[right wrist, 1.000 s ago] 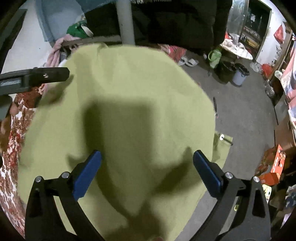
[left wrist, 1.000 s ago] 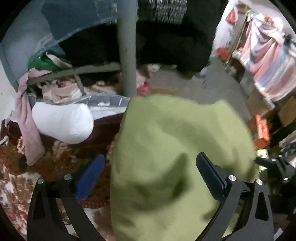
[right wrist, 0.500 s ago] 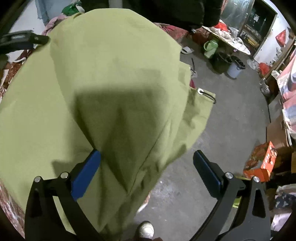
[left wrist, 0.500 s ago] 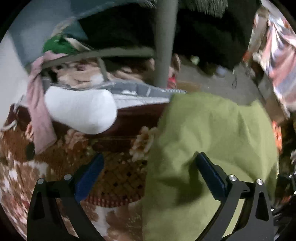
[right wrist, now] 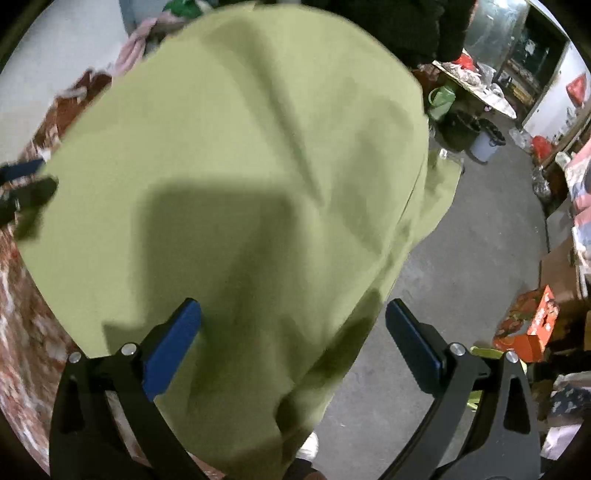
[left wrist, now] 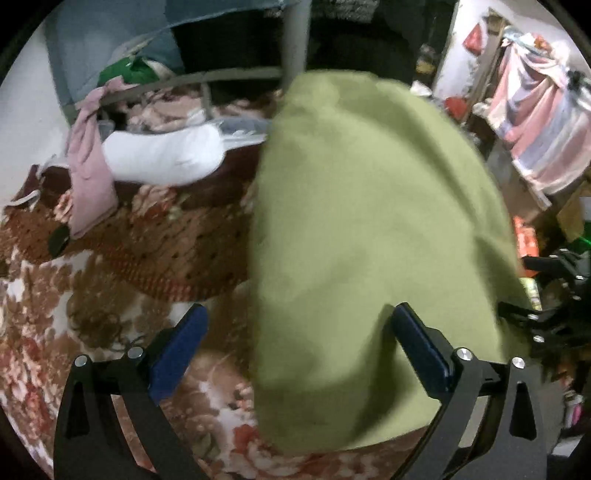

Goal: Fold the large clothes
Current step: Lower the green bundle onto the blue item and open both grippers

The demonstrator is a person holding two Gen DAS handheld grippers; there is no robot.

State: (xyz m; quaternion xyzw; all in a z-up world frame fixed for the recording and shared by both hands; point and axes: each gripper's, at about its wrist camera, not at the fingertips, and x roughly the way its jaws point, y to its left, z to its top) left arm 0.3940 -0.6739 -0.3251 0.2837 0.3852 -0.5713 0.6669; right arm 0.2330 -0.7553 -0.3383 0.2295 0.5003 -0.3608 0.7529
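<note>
The left gripper [left wrist: 297, 328] has its blue-padded fingers spread wide and clamps nothing; the green garment [left wrist: 369, 236] lies between them, drooping across the right finger's side, while the left finger stands over the floral bedspread [left wrist: 92, 314]. The right gripper [right wrist: 293, 325] is likewise spread wide with nothing pinched, and the same green garment [right wrist: 236, 155] fills the space between and ahead of its fingers, its near edge hanging low just in front of the left finger. The cloth is blurred in both views, so whether it rests on the bed or hangs free is hard to tell. Beyond the left gripper, ahead and to its left, a white pillow [left wrist: 162, 158] and a pink cloth [left wrist: 90, 177] lie on the bedspread, with a grey post [left wrist: 295, 33] rising farther ahead. To the right of the right gripper is bare grey floor [right wrist: 461, 258], with an orange box [right wrist: 532, 325] near its right finger and buckets [right wrist: 476, 136] farther off.
</note>
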